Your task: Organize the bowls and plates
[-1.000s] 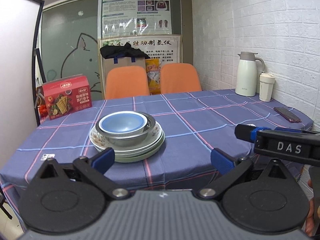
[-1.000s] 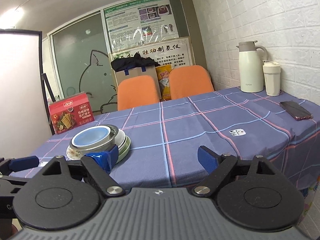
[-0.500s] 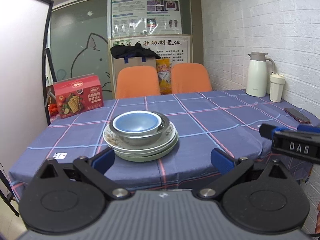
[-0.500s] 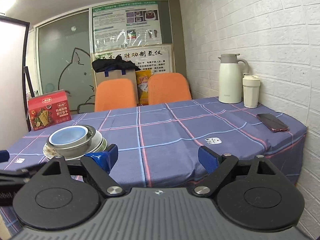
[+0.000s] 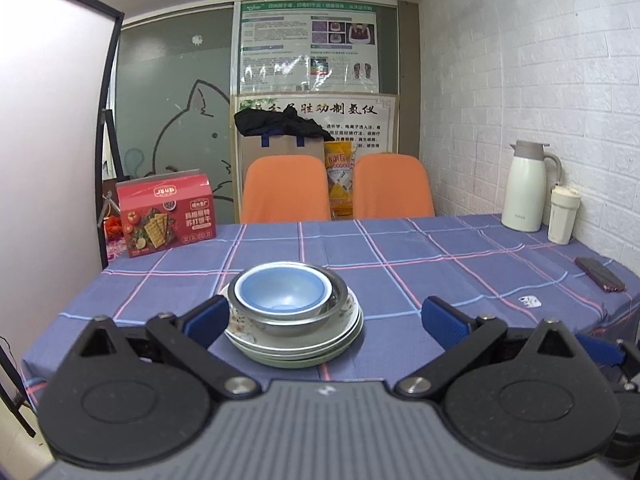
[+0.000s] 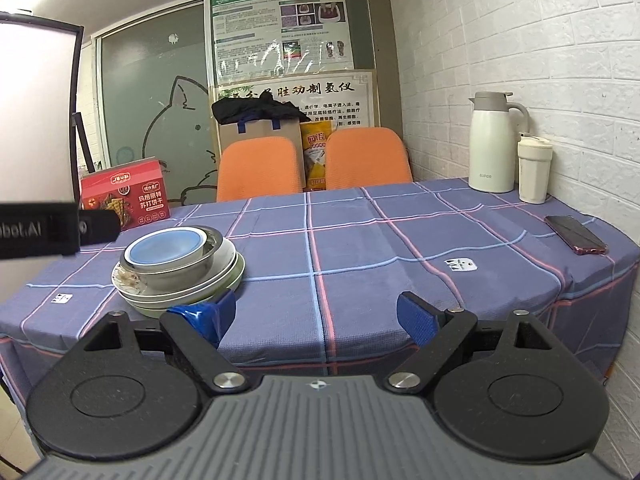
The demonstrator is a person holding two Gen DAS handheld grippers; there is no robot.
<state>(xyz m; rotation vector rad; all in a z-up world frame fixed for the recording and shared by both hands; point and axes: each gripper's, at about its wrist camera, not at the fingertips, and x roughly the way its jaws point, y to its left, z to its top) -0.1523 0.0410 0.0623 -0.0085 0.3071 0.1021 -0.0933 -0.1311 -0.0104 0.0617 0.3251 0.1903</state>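
**Nested dishes on the checked worktop, both tools clear of the pile**

A pale blue round bowl (image 5: 282,294) is shown nested in a steel bowl (image 5: 298,316), which rests on stacked round plates (image 5: 296,346): two bowls are counted; about three plates are judged, the rims being hard to separate. The pile sits on the purple checked worktop (image 5: 440,264), well apart from the white thermos jug (image 5: 527,188) and nearer the front edge. The left hand-held gripper (image 5: 320,318) and right hand-held gripper (image 6: 316,314) are both held wide apart and empty. If a lower rim were pinched, the nested bowls could be tipped off; the smooth steel could also slip from the blue pads (image 6: 218,314).
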